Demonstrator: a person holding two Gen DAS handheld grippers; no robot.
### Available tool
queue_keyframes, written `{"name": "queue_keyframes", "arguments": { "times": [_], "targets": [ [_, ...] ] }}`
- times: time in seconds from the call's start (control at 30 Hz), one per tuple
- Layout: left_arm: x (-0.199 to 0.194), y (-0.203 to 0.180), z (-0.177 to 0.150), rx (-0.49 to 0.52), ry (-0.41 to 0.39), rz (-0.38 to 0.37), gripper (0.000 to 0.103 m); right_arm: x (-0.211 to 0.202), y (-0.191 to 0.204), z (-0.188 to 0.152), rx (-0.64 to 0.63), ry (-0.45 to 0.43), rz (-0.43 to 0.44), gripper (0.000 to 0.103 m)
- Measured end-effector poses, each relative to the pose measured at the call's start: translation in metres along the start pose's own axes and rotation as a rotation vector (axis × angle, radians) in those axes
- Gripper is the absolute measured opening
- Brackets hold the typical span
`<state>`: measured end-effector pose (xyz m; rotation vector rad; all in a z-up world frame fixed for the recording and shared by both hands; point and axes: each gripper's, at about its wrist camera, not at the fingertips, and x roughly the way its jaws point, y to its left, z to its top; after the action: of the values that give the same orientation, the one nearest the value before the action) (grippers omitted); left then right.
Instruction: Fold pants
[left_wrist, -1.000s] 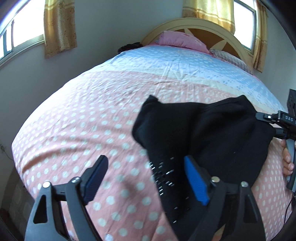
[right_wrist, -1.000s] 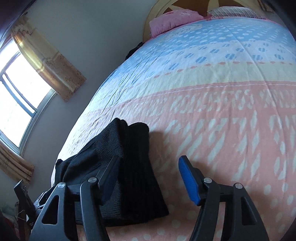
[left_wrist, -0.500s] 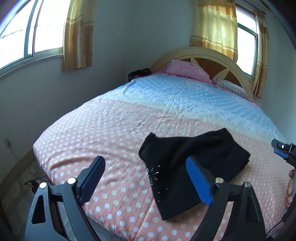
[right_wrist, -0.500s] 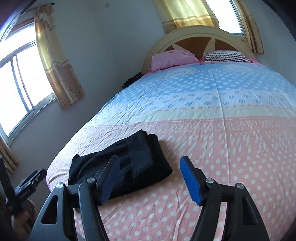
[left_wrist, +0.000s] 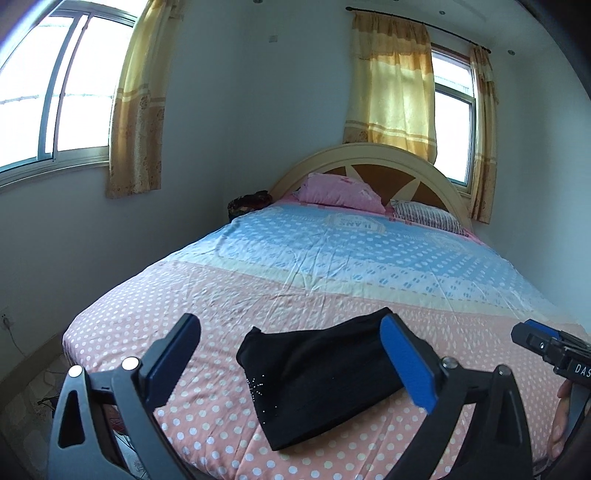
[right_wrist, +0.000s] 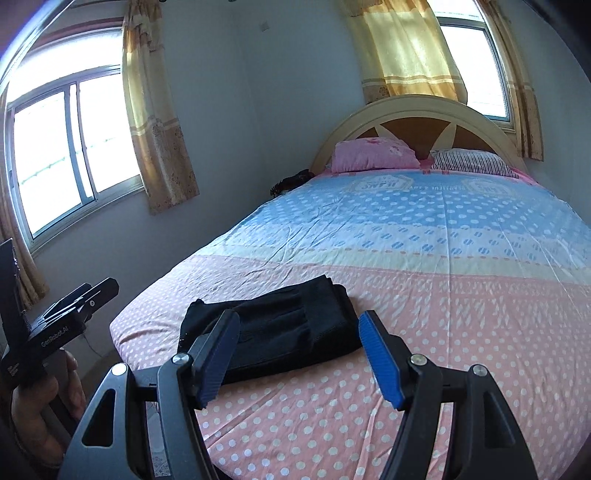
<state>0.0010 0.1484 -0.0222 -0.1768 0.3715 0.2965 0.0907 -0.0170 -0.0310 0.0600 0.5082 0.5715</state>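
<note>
Left wrist view: the left gripper is released, its jaws having just been opening with nothing clamped; the folded pants lie on the bed just beyond its fingertips. The right gripper is released too, pants ahead and slightly left of it, untouched.

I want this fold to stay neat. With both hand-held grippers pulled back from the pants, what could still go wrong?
The folded black pants lie near the foot edge of the bed; a nudge might slide them off. The layers look uneven at the near corner, so the stack may loosen. Both the left hand-held gripper and the right hand-held gripper hold nothing.
</note>
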Motion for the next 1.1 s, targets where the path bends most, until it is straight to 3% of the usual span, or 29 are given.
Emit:
{"name": "queue_keyframes", "arguments": {
  "times": [1.1],
  "targets": [
    [0.000, -0.017, -0.006, 0.032, 0.018, 0.031, 0.103, -0.011, 0.000, -0.013, -0.020, -0.011, -0.026, 0.069]
  ]
}}
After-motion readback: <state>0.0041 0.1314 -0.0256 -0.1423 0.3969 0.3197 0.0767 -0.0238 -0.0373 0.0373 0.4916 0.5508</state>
